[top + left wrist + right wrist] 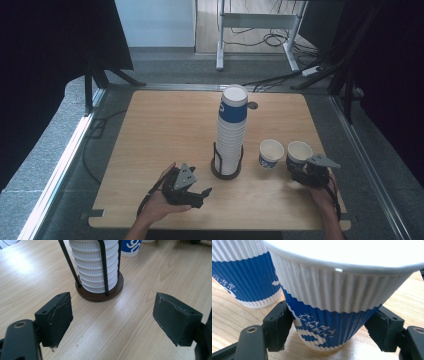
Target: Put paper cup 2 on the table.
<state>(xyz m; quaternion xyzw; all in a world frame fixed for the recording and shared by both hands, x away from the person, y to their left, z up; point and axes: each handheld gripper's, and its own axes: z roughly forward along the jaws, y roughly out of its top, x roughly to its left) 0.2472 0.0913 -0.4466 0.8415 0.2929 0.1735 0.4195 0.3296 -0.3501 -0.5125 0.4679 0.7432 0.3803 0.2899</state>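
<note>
Two paper cups already stand on the worktop (165,125) just right of the rack (226,170) with its tall cup stack (232,135); many cups are left in it. The nearer-the-rack cup (270,153) stands free. The right tongs (306,176) sit around the base of the far cup (298,154), jaws flanking it; I cannot tell whether the pads press. That hand lies low, pointing away from the person. The left tongs (200,194) are spread, holding nothing, resting left of the rack and aimed at it.
</note>
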